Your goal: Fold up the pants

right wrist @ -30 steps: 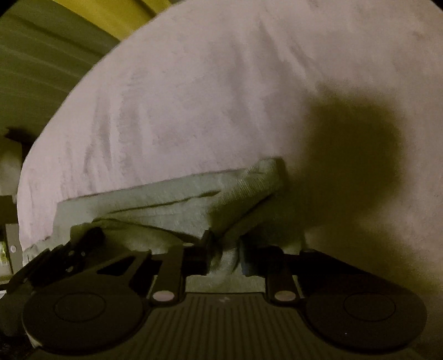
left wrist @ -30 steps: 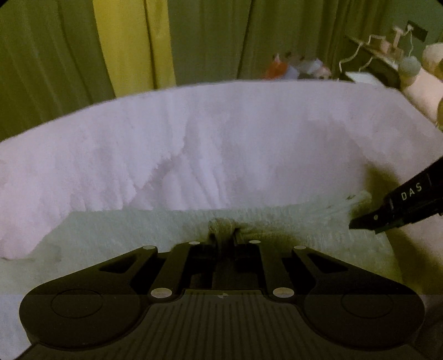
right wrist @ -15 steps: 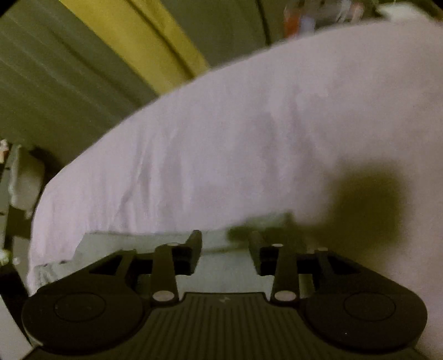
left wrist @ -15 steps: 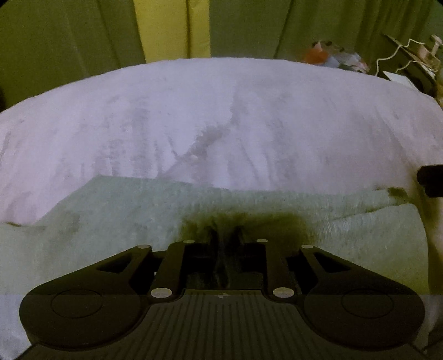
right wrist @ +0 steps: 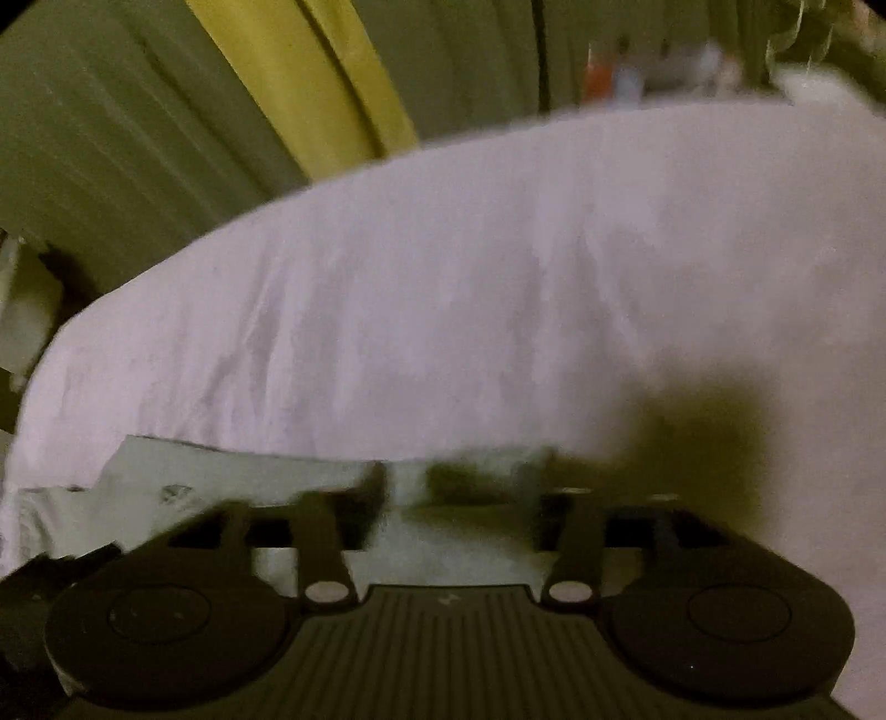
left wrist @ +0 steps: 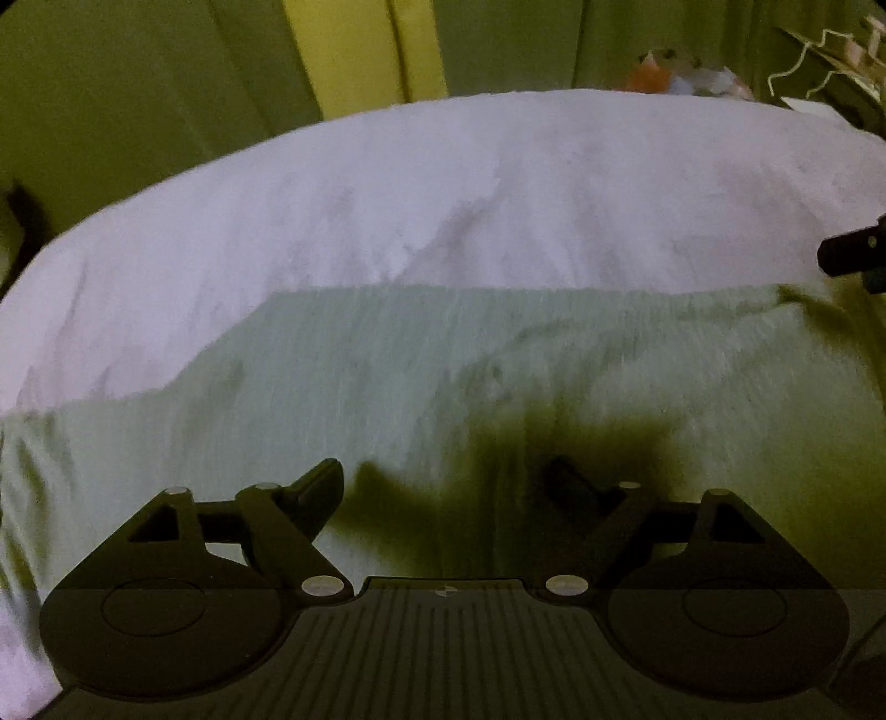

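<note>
Pale grey-green pants (left wrist: 443,376) lie folded flat on a bed covered in a white sheet (left wrist: 443,194). My left gripper (left wrist: 443,487) hovers over the cloth with its jaws opening wide and nothing pinched between them. In the right wrist view the pants (right wrist: 232,487) show as a strip along the sheet (right wrist: 498,304). My right gripper (right wrist: 462,487) stands above their edge, its jaws opening too, with cloth lying below the gap but not pressed. A dark tip of the right gripper (left wrist: 853,252) pokes in at the right edge of the left wrist view.
Green and yellow curtains (left wrist: 360,50) hang behind the bed. Cluttered items (left wrist: 686,77) and a white wire rack (left wrist: 819,61) sit at the far right. The sheet's far edge curves off to the left (right wrist: 33,387).
Both grippers have let go of the pants and spread their jaws. The cloth bunch each held now lies flat. Both cameras show more of the curtains than before.
</note>
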`<state>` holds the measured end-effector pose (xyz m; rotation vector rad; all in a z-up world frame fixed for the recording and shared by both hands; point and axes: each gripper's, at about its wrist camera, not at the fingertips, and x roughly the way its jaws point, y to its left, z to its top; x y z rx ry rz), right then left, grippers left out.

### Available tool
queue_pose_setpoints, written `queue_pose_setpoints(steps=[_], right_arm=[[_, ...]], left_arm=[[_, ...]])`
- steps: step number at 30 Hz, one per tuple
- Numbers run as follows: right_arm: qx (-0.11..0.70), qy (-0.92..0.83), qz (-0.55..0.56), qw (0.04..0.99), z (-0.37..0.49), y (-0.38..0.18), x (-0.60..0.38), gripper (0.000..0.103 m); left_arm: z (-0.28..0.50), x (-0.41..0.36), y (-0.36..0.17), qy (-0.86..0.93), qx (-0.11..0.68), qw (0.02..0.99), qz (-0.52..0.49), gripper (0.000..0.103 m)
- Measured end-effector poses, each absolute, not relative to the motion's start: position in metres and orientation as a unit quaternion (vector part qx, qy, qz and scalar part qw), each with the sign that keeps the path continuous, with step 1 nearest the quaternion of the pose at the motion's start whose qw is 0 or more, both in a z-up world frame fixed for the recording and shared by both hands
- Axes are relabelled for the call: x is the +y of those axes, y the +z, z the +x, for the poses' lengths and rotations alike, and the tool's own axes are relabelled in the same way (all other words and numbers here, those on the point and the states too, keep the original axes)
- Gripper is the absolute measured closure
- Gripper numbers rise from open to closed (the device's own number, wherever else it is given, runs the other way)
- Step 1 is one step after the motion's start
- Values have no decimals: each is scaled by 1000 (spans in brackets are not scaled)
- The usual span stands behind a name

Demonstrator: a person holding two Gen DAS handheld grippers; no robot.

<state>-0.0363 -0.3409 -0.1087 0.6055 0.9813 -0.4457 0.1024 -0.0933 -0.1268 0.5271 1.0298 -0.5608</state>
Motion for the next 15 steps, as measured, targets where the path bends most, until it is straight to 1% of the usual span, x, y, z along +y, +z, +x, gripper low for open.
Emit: queue_pose_setpoints(steps=[4,9,11,12,15], right_arm=[[480,-144,290,815,-34,-106,-317,40],[514,-100,268,809,3,-126,-261,40],[516,-76,266,811,17,-133,-240,40],[522,-68,256,811,23,-136,-230,40],[543,-82,198,812,48,-148,-203,41]], left_arm=[[85,-78,-129,-243,487,797,263,18],[69,-58,-135,-260,530,776,223,18],[63,-56,-144,-253,540,768,233,18],[61,-54,-149,-249,540,768,238,17],[63,-45,-151,-248,552,765,219,16]])
